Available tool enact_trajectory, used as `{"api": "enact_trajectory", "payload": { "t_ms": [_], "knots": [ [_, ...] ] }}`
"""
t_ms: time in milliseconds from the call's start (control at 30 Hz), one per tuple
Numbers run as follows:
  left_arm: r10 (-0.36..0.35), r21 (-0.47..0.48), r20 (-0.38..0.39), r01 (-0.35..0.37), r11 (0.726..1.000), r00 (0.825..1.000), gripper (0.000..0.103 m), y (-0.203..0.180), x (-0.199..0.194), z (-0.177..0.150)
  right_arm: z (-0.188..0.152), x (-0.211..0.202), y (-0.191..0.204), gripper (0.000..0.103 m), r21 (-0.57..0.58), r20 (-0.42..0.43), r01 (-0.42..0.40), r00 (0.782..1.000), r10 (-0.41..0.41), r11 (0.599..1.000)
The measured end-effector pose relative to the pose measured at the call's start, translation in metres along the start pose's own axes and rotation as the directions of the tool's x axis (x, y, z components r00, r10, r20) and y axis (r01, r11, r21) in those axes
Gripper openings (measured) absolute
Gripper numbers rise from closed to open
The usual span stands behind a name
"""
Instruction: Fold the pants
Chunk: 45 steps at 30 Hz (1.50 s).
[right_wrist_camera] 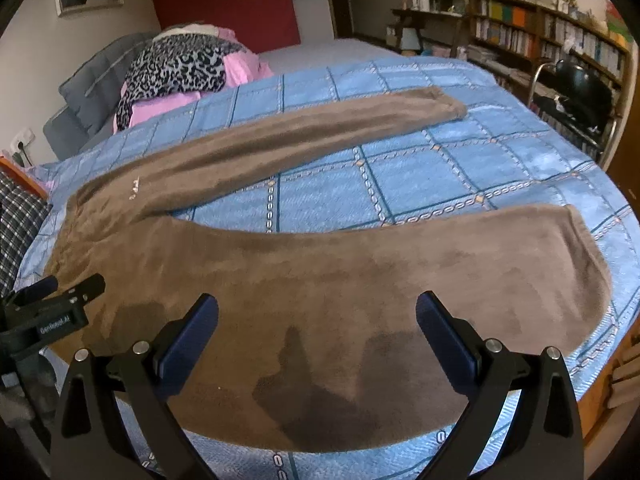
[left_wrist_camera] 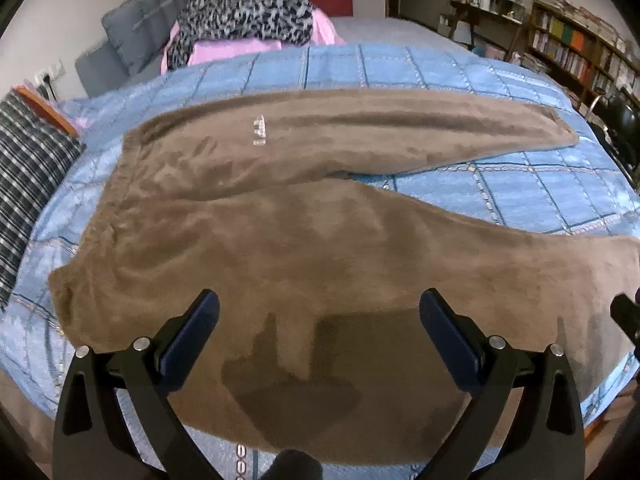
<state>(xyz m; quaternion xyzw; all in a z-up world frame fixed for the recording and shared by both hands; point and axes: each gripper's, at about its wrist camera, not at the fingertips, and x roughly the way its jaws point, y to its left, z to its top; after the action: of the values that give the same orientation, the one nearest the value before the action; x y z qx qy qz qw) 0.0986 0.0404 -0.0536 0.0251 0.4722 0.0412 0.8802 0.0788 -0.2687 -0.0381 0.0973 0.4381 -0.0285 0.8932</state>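
Observation:
Brown fleece pants (left_wrist_camera: 248,216) lie flat on a blue checked bedspread (left_wrist_camera: 520,184), waistband to the left, both legs spread apart to the right. My left gripper (left_wrist_camera: 319,320) is open and empty, hovering above the near leg close to the waist. My right gripper (right_wrist_camera: 317,322) is open and empty, hovering above the near leg (right_wrist_camera: 400,264) further right. The far leg (right_wrist_camera: 320,128) runs to the back right. The left gripper also shows in the right wrist view (right_wrist_camera: 56,292) at the left edge. The right gripper's tip shows at the right edge of the left wrist view (left_wrist_camera: 626,312).
A pile of leopard-print and pink clothes (right_wrist_camera: 180,68) and grey pillows (right_wrist_camera: 88,76) sit at the bed's back left. A plaid fabric (left_wrist_camera: 28,184) lies at the left. Bookshelves (right_wrist_camera: 540,32) and a chair (right_wrist_camera: 580,92) stand at the right.

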Motion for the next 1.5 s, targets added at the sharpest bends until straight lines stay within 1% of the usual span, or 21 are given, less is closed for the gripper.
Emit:
{"api": "enact_trajectory", "payload": {
  "t_ms": [100, 167, 267, 400, 467, 500, 567, 600, 633, 767, 900, 1033, 1067, 1133, 1233, 1300, 1400, 1467, 1500],
  "knots": [
    [0.012, -0.023, -0.024, -0.012, 1.000, 1.000, 0.101, 0.011, 0.015, 0.009, 0.005, 0.013, -0.006, 0.098, 0.028, -0.034, 0.001, 0.999, 0.000, 1.000],
    [0.043, -0.027, -0.029, -0.044, 0.999, 0.999, 0.101, 0.019, 0.023, 0.018, 0.009, 0.017, -0.010, 0.098, 0.039, -0.038, 0.007, 0.999, -0.005, 0.999],
    [0.066, -0.023, -0.035, -0.067, 0.997, 0.997, 0.101, 0.028, 0.031, 0.030, 0.019, 0.024, -0.013, 0.098, 0.047, -0.038, 0.017, 0.999, -0.015, 0.999],
    [0.087, -0.031, -0.053, -0.089, 0.996, 0.995, 0.101, 0.048, 0.052, 0.057, 0.034, 0.035, -0.014, 0.098, 0.052, -0.044, 0.021, 0.999, -0.019, 0.998],
    [0.067, -0.050, -0.072, -0.071, 0.996, 0.995, 0.101, 0.060, 0.063, 0.070, 0.042, 0.043, -0.014, 0.098, 0.053, -0.052, 0.022, 0.998, -0.019, 0.998],
    [0.037, -0.080, -0.096, -0.044, 0.996, 0.995, 0.101, 0.070, 0.072, 0.078, 0.044, 0.046, -0.013, 0.098, 0.051, -0.055, 0.021, 0.998, -0.018, 0.998],
    [0.007, -0.136, -0.108, -0.022, 0.990, 0.994, 0.101, 0.090, 0.083, 0.092, 0.050, 0.052, -0.012, 0.098, 0.046, -0.063, 0.021, 0.998, -0.019, 0.999],
    [0.015, -0.150, -0.107, -0.031, 0.988, 0.994, 0.101, 0.097, 0.086, 0.097, 0.052, 0.055, -0.012, 0.098, 0.047, -0.065, 0.021, 0.998, -0.018, 0.999],
    [0.037, -0.158, -0.102, -0.053, 0.986, 0.994, 0.101, 0.105, 0.090, 0.104, 0.054, 0.060, -0.012, 0.098, 0.052, -0.072, 0.021, 0.997, -0.018, 0.998],
    [0.132, -0.143, -0.070, -0.141, 0.980, 0.989, 0.101, 0.126, 0.107, 0.134, 0.059, 0.078, -0.010, 0.098, 0.064, -0.100, 0.025, 0.995, -0.019, 0.998],
    [0.171, -0.127, -0.048, -0.176, 0.976, 0.984, 0.101, 0.149, 0.129, 0.164, 0.065, 0.091, -0.005, 0.098, 0.057, -0.117, 0.023, 0.993, -0.017, 0.998],
    [0.199, -0.046, -0.016, -0.199, 0.979, 0.980, 0.101, 0.169, 0.156, 0.195, 0.071, 0.101, 0.000, 0.098, 0.044, -0.128, 0.025, 0.992, -0.019, 0.999],
    [0.197, -0.028, -0.009, -0.197, 0.980, 0.980, 0.101, 0.173, 0.160, 0.200, 0.073, 0.104, 0.000, 0.098, 0.047, -0.130, 0.026, 0.991, -0.020, 0.999],
    [0.167, 0.020, 0.002, -0.167, 0.986, 0.986, 0.101, 0.183, 0.176, 0.217, 0.076, 0.110, 0.000, 0.098, 0.054, -0.136, 0.027, 0.991, -0.019, 0.998],
    [0.108, 0.070, -0.002, -0.108, 0.992, 0.994, 0.100, 0.194, 0.195, 0.237, 0.080, 0.120, 0.001, 0.098, 0.058, -0.149, 0.027, 0.989, -0.018, 0.998],
    [0.068, 0.109, -0.017, -0.066, 0.992, 0.998, 0.100, 0.199, 0.210, 0.248, 0.082, 0.125, 0.002, 0.098, 0.057, -0.157, 0.023, 0.988, -0.014, 0.998],
    [0.050, 0.122, -0.046, -0.044, 0.992, 0.998, 0.099, 0.204, 0.230, 0.257, 0.086, 0.134, 0.005, 0.098, 0.054, -0.161, 0.017, 0.987, -0.009, 0.998],
    [0.037, 0.125, -0.067, -0.028, 0.992, 0.997, 0.090, 0.206, 0.244, 0.260, 0.087, 0.138, 0.005, 0.098, 0.055, -0.164, 0.018, 0.986, -0.008, 0.998],
    [0.031, 0.125, -0.084, -0.020, 0.992, 0.996, 0.087, 0.207, 0.251, 0.261, 0.088, 0.140, 0.005, 0.098, 0.055, -0.166, 0.019, 0.986, -0.010, 0.998]
  ]
}}
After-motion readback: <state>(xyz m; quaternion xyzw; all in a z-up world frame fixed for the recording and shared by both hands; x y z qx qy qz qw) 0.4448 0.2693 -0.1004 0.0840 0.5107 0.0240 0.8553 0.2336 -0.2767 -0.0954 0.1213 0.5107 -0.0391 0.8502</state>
